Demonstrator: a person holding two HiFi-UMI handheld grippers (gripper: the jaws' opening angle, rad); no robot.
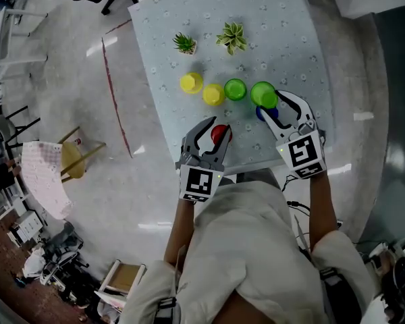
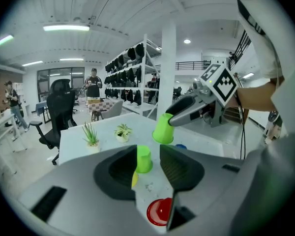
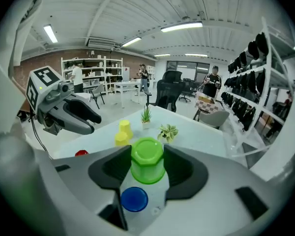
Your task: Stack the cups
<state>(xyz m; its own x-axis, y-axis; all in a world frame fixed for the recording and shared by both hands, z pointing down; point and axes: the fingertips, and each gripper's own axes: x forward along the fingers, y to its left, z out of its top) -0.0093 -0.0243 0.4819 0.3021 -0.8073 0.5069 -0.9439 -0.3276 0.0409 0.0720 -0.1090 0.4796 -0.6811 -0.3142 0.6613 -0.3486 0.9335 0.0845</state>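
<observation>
My right gripper [image 1: 275, 108] [image 3: 147, 167] is shut on a light green cup [image 1: 263, 94] [image 3: 147, 159], held upside down and lifted off the pale table [image 1: 290, 25]. Just below and nearer than that cup, a blue cup [image 1: 262, 113] [image 3: 134, 199] stands upside down on the table. Seen from the left gripper view, the held green cup [image 2: 163, 129] hangs slightly tilted in the air. My left gripper [image 1: 214, 131] [image 2: 148, 163] is open by a narrow gap with nothing between its jaws, above a red cup [image 1: 220, 133] [image 2: 159, 211]. A second green cup [image 1: 235, 89] [image 2: 143, 159] and two yellow cups [image 1: 191, 82] [image 1: 213, 94] stand in a row.
Two small potted plants [image 1: 185, 43] [image 1: 232, 37] sit behind the row of cups. The table's near edge runs just in front of both grippers. A yellow chair [image 1: 74, 157] stands on the floor to the left. Office chairs, shelves and people are far off.
</observation>
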